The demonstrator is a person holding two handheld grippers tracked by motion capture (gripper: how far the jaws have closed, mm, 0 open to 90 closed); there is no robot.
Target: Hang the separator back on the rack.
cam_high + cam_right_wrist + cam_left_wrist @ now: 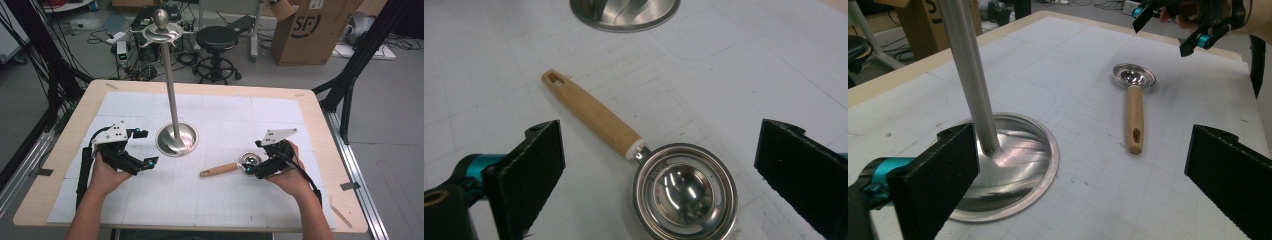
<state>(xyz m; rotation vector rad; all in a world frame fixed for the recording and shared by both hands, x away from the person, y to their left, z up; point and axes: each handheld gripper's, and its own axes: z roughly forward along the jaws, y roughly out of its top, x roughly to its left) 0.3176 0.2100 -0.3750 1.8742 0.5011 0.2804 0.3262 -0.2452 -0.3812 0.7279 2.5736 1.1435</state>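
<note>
On the white mat, both the left gripper [143,148] and right gripper [255,160] are wide apart, holding nothing. The right one could bump the spoon [235,166] away.

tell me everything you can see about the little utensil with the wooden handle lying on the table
The utensil lies flat on the white gridded mat, in front of the metal stand's round base. It has a shiny round metal head with a small inner cup ringed by slots, and a light wooden handle with a hanging slot at its end, joined by a white collar. Its cup faces up. The right hand-held gripper sits open around the head, not touching it.
</note>
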